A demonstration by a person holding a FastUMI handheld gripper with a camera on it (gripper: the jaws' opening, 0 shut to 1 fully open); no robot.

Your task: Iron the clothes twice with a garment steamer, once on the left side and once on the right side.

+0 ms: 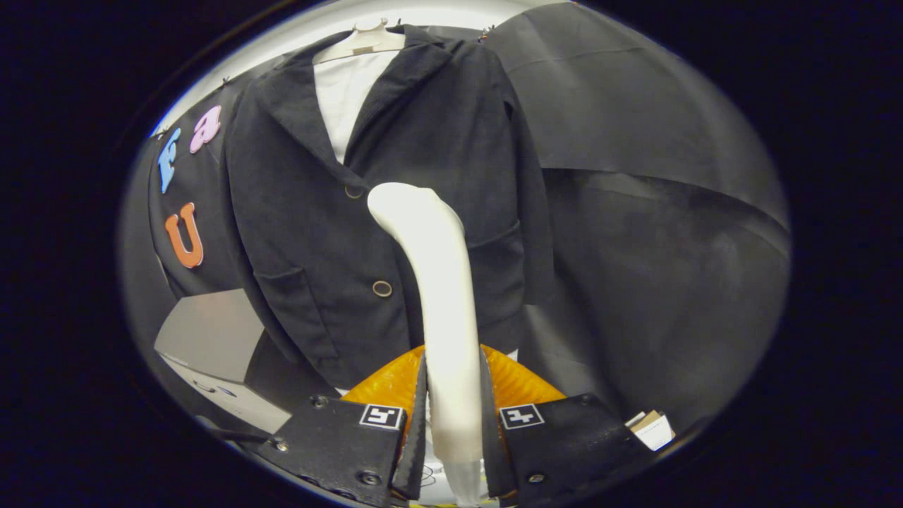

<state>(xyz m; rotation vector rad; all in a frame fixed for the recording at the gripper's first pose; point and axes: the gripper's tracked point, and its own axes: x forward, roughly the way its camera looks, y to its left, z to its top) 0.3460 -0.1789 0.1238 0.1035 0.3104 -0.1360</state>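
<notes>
Matt dark cloth jacket [423,141], smooth glossy plastic steamer [441,296]

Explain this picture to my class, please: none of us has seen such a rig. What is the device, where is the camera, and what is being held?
There is no robot arm here. A person carries a handheld gripper with two fingers, and a wide-angle camera rides on it, looking forward along those fingers. That is why the picture is round and bent.

The two fingers are closed on the pale handle of a garment steamer, which rises between them and curves at its top toward the clothing. Something orange sits behind the handle, low down; what it is I cannot tell.

Beyond the steamer hangs a dark jacket with buttons and pockets, over a white shirt, on a hanger. The steamer's head is near the jacket's front, close to the buttons. Whether it touches the cloth I cannot tell.

A grey box stands lower down, beside the jacket.
</notes>
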